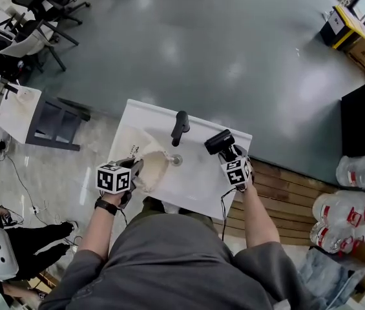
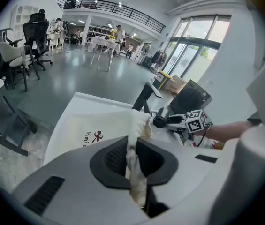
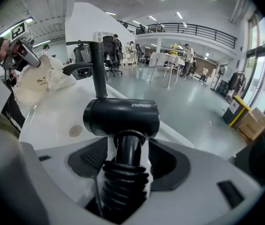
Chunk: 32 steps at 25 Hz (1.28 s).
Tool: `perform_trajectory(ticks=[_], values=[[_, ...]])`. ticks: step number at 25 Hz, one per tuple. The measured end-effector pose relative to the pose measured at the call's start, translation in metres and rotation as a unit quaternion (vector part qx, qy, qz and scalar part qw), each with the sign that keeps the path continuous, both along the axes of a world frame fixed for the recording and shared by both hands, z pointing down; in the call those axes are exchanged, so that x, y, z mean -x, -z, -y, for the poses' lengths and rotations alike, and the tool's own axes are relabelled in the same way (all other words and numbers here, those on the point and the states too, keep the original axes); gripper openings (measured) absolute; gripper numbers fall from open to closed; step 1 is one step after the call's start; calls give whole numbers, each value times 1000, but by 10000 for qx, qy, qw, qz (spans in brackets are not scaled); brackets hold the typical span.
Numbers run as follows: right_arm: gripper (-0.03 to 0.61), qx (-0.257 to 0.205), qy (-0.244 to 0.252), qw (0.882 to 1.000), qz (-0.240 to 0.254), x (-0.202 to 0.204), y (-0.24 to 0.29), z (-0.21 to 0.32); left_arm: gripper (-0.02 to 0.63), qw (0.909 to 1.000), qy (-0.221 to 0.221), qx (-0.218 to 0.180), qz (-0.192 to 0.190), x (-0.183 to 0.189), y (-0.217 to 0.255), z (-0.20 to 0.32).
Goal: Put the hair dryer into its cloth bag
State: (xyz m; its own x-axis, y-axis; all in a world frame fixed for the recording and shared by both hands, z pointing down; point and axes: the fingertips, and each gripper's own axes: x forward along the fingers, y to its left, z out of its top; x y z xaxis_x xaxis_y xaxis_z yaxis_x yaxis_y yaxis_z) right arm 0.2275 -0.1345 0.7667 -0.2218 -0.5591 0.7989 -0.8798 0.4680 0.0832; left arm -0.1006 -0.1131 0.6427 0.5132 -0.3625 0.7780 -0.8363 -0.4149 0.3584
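Pinching the rim of the cream cloth bag (image 1: 151,171), the left gripper (image 1: 136,171) is holding its jaws almost together on the fabric; its own view is showing a fold of cloth squeezed between the pads. The bag is lying on the left half of the white table (image 1: 198,189), gripped rim pulled up off the surface, mouth looking open, red-and-dark print showing on its side. The right gripper (image 1: 228,154) is hanging over the far right corner, jaws standing wide apart around the handle of the black hair dryer (image 1: 218,141). In the right gripper view the handle and its ribbed cord sleeve are running straight between the pads, thin white slivers showing on either side, so the pads are not pressing on it. The barrel is lying crosswise just beyond the jaw tips, one round end facing the bag. Not telling from any view whether the barrel is resting on the tabletop. Dryer and bag are sitting well apart, dryer fully outside the bag. Between them a black faucet-shaped post (image 1: 180,127) is standing near the far edge, a small round disc (image 1: 177,160) lying flat just in front of it. A dark watch (image 1: 105,205) is showing on the left wrist.
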Motion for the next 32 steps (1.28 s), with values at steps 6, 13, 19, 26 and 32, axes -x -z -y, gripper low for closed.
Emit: perform_trajectory(ticks=[6, 13, 19, 26, 32], values=[[253, 165, 189, 9997, 12, 4, -7, 2, 20, 10000, -38, 30, 6, 0, 0, -4], [245, 320, 173, 9990, 264, 4, -7, 0, 20, 9999, -97, 39, -6, -2, 1, -5], [253, 768, 92, 9967, 257, 4, -19, -3, 21, 9999, -166, 42, 1, -3, -1, -7], [239, 817, 236, 9963, 78, 1, -21, -4, 21, 9998, -186, 65, 4, -3, -1, -9], [236, 968, 239, 9947, 260, -1, -20, -22, 21, 9998, -211, 66, -32, -3, -1, -9]])
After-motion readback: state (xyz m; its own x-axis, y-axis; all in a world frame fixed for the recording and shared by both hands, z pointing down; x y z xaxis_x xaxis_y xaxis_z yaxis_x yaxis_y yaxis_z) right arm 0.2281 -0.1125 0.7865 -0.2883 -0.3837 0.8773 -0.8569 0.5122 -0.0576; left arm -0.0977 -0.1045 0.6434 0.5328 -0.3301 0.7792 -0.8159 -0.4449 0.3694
